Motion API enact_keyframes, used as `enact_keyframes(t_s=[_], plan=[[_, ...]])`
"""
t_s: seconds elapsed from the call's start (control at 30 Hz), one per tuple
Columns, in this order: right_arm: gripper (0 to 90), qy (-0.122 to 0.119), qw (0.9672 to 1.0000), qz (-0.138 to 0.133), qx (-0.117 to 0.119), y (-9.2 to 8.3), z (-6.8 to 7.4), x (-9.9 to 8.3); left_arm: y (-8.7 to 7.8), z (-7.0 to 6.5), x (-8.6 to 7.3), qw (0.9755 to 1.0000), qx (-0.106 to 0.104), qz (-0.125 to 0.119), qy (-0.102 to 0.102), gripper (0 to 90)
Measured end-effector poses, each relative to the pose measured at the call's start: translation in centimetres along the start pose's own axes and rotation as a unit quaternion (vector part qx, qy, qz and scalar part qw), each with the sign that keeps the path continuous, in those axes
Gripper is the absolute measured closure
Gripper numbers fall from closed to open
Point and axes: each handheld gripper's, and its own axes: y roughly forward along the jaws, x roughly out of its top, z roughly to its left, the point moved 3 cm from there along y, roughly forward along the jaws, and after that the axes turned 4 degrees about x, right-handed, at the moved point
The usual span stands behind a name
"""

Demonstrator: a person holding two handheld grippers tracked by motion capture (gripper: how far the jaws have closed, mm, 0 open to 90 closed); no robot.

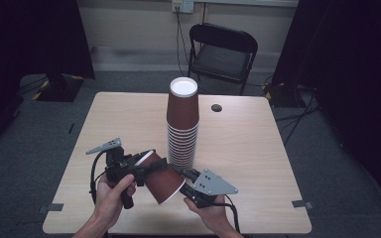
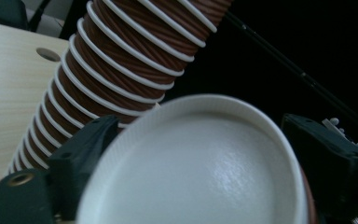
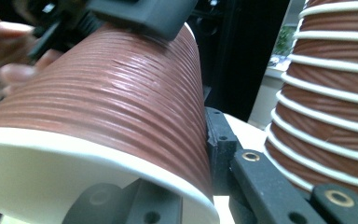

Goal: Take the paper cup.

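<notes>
Grippers are passing a ribbed brown paper cup (image 1: 162,178) beside the stack (image 1: 182,126): left gripper (image 1: 146,167) clamping its base, right gripper (image 1: 184,174) pinching its rim, release judged next.

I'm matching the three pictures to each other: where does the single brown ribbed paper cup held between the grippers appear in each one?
High view: brown ribbed paper cup low centre, tilted.
Left gripper view: its white base at bottom centre.
Right gripper view: its ribbed side at left.
Shared landmark: the tall stack of brown paper cups.
</notes>
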Motion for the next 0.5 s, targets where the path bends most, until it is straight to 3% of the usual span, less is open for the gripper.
enact_keyframes(t_s=[0.13,0.23,0.33,0.5], plan=[[84.9,0.008,0.9998,0.016,0.006,-0.2,-0.2,-0.1,-0.2,0.1,0.2,0.9998,0.005,-0.007,0.020,15.3],[85.3,0.027,0.9981,0.054,0.008,-0.6,-0.7,-0.6,-0.5,0.2,0.3,0.9990,0.001,-0.015,0.043,15.6],[85.8,0.041,0.9969,0.066,0.012,-0.9,-1.0,-1.0,-0.8,0.2,0.5,0.9981,0.021,-0.025,0.052,15.6],[85.9,0.075,0.9917,0.103,0.014,-1.6,-1.9,-1.7,-1.0,0.5,0.4,0.9957,0.041,-0.013,0.082,17.4]])
